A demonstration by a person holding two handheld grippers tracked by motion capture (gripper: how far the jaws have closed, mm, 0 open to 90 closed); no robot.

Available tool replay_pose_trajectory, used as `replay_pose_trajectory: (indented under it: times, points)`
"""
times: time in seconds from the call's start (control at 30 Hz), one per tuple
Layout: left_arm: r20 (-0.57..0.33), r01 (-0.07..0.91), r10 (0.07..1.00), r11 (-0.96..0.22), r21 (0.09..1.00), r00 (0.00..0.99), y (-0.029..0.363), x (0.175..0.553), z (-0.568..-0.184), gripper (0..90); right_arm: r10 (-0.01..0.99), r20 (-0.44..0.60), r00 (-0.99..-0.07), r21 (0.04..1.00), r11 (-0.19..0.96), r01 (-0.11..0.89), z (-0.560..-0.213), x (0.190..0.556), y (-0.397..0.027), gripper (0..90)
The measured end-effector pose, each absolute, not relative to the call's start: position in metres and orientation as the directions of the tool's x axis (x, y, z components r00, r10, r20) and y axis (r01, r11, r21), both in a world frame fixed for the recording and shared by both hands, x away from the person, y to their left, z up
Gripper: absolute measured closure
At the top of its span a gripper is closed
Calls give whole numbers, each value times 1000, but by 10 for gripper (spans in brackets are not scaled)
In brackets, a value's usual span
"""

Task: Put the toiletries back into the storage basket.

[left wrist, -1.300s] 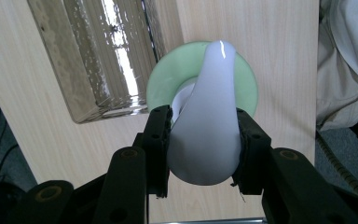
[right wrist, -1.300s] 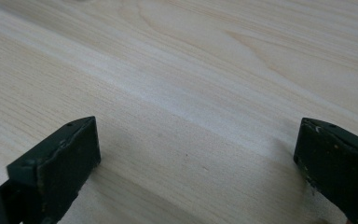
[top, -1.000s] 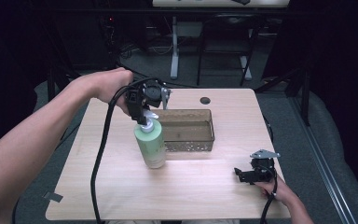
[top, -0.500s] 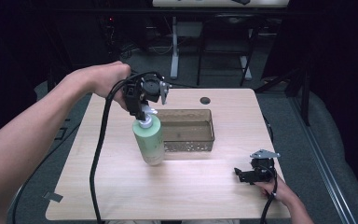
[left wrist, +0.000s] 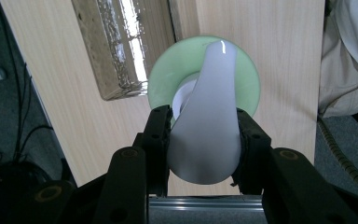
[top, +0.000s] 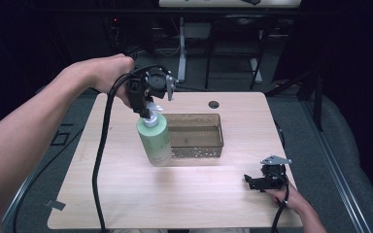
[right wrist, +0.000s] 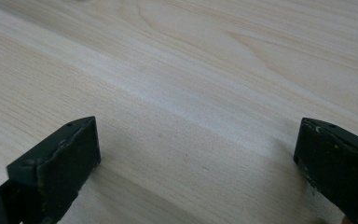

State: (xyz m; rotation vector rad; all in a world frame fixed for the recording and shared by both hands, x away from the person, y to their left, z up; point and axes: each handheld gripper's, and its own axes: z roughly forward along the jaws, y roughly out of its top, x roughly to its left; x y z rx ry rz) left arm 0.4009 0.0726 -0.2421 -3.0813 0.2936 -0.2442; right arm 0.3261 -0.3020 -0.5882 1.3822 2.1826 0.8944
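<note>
A pale green pump bottle [top: 155,140] with a white pump head [left wrist: 208,135] hangs upright just left of a clear plastic bin [top: 195,137], near the middle of the wooden table [top: 175,194]. My left gripper [top: 148,108] points down and is shut on the pump head; both black jaws press its sides in the left gripper view. The bottle's base looks a little off the tabletop. My right gripper [top: 253,181] rests near the table's front right corner, jaws wide apart over bare wood [right wrist: 191,116], nothing between them.
The bin's long side runs left to right, and its inside looks bare. A round cable hole [top: 213,104] sits in the table behind it. A black cable [top: 99,165] trails from the left gripper over the front left of the table. Dark floor and desk legs lie beyond.
My left gripper has risen a little with the bottle held by its pump head. The right gripper has stayed where it was.
</note>
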Motion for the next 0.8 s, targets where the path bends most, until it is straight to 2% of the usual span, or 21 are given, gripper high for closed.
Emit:
replay_pose_trajectory:
  times: [0.8]
  points:
    - [183,-139,-150,-988,-71,972,75,413,-220,631,904,-3,-427,701,307,644,-588,326,-302,0]
